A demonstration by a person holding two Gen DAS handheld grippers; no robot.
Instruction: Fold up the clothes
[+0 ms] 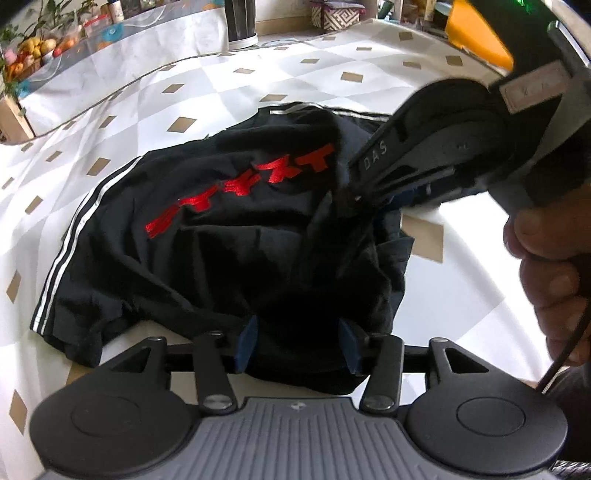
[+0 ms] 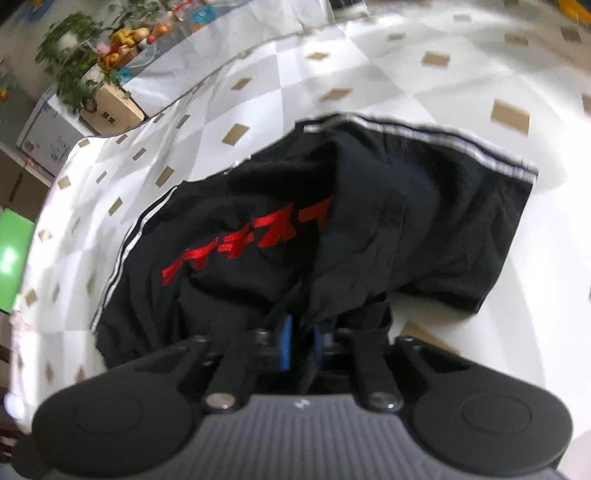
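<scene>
Left wrist view: black cotton T-shirt with red printed lettering and white side stripes (image 1: pixel 207 236) lies bunched on the white tablecloth with tan diamond pattern (image 1: pixel 332 74), middle of table. Left gripper (image 1: pixel 299 341) has its blue-padded jaws spread, near hem of the shirt lying between them; pads don't look to press cloth. Right gripper (image 1: pixel 356 195) comes in from upper right, tips pressed together on a raised fold at the shirt's right side; a hand (image 1: pixel 546 280) holds its handle.

Right wrist view: blurred. Right gripper (image 2: pixel 301 341) pinches a ridge of black cloth between its blue pads, jaws near fully together. Shirt (image 2: pixel 424 236) sprawls ahead, striped sleeve out to the right.

Step, my read: lifting an edge to lay the shirt flat before folding. To do well: left should bite the hem fully before pulling, both pull apart evenly, keep cloth low so it doesn't drag.

Containers: woven basket of fruit (image 1: pixel 26 59) on far counter, fruit piled in; patterned box (image 1: pixel 334 16) at back, contents can't tell.
</scene>
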